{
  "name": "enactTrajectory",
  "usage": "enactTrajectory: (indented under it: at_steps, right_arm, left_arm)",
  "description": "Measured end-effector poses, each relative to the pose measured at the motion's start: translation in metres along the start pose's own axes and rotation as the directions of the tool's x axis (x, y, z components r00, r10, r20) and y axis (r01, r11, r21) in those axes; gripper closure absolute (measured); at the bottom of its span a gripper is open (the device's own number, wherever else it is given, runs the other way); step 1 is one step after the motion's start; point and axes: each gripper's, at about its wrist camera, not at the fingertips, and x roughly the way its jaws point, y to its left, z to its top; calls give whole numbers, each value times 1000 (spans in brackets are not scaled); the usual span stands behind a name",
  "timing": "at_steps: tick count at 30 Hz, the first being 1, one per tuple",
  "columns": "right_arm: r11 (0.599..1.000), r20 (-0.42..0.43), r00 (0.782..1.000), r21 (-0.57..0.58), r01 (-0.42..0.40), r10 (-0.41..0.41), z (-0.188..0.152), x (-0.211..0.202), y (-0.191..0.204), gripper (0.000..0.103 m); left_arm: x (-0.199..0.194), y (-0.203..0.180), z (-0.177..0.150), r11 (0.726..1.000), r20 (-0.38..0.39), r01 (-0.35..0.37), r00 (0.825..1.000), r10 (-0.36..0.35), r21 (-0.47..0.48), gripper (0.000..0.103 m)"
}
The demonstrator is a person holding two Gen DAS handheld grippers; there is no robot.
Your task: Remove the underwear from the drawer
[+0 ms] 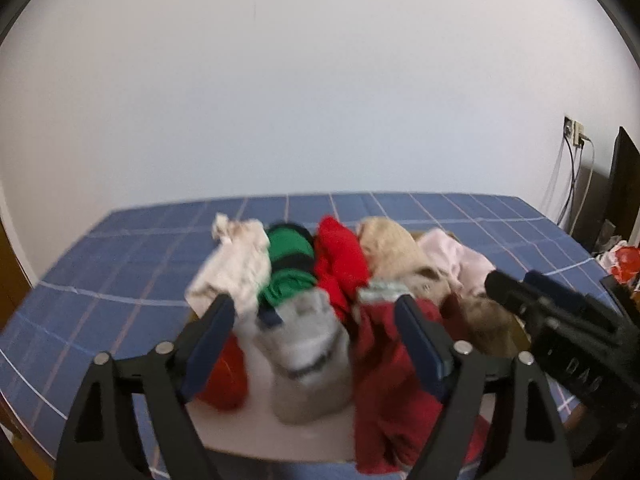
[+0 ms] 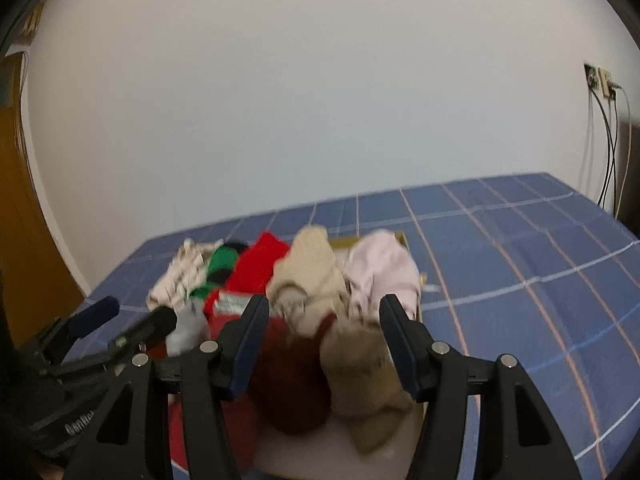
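Faintly, "DAS" on the right hand-held gripper [image 1: 516,284] — both hand-held grippers apart, empty.

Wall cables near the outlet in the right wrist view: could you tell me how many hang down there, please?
3 that I can make out: two dark cables side by side, and one pale cable to their right. Others may be hidden.
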Motion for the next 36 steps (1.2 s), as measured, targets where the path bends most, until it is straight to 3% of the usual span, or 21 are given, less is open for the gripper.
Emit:
enactTrajectory:
  at_steps: [6, 12, 18, 25, 29, 36]
  right_arm:
    - [999, 134, 991, -16, 29, -27, 11, -6, 9, 43]
    - [997, 265, 962, -27, 76, -66, 4, -19, 15, 43]
    - [995, 262, 961, -30, 94, -83, -3, -15, 12, 43]
    - [996, 237, 968, -7, 90, -86, -7, -14, 6, 43]
    - [998, 161, 985, -3, 59, -58, -11, -8, 6, 43]
    - [998, 111, 994, 66, 1, -8, -21, -12, -4, 42]
  left_arm:
    - [-6, 6, 8, 997, 107, -78, 991, 74, 30, 12]
    - [-3, 19, 4, 992, 145, -128, 981, 128, -5, 10]
    - [0, 21, -7, 991, 141, -137, 981, 135, 4, 10]
    - [4, 29, -14, 995, 106, -94, 989, 98, -44, 10]
    - [7, 33, -17, 994, 70, -84, 994, 89, -71, 8]
    - [2, 32, -25, 995, 46, -68, 996, 71, -72, 7]
